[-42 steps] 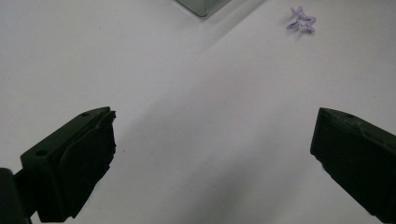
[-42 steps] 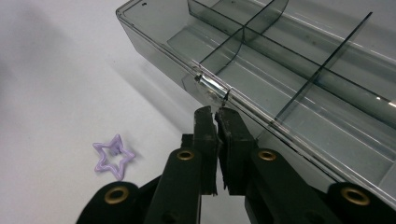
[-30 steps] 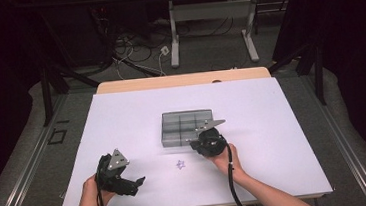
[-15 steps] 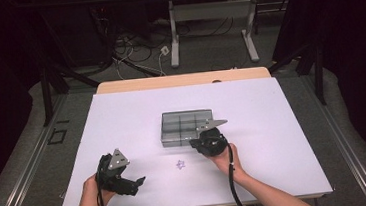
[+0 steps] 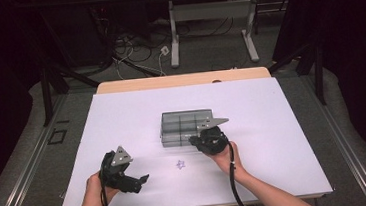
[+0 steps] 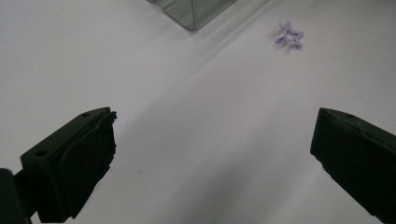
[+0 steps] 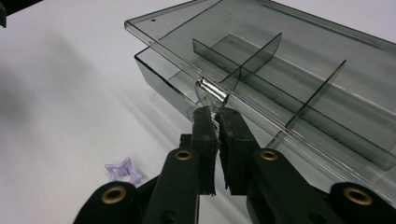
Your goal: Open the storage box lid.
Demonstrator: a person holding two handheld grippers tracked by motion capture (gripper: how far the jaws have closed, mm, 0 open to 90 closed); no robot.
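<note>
At centre frame, the right hand-held gripper (image 7: 215,122) pinches the clear box's lid tab (image 7: 211,93), a thin hold that may slip, while the left hand-held gripper (image 6: 212,154) gapes empty.

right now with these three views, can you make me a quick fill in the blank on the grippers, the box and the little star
1. The right gripper is shut on the clear ____ tab of the compartment box.
2. The left gripper has its jaws ____.
3. The small star on the table is ____ in colour.

Missing words: lid; open; purple

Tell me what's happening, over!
Right tool shut on box lid's tab, lid lifted slightly. Left tool open, empty. Purple star lies loose between them.
</note>
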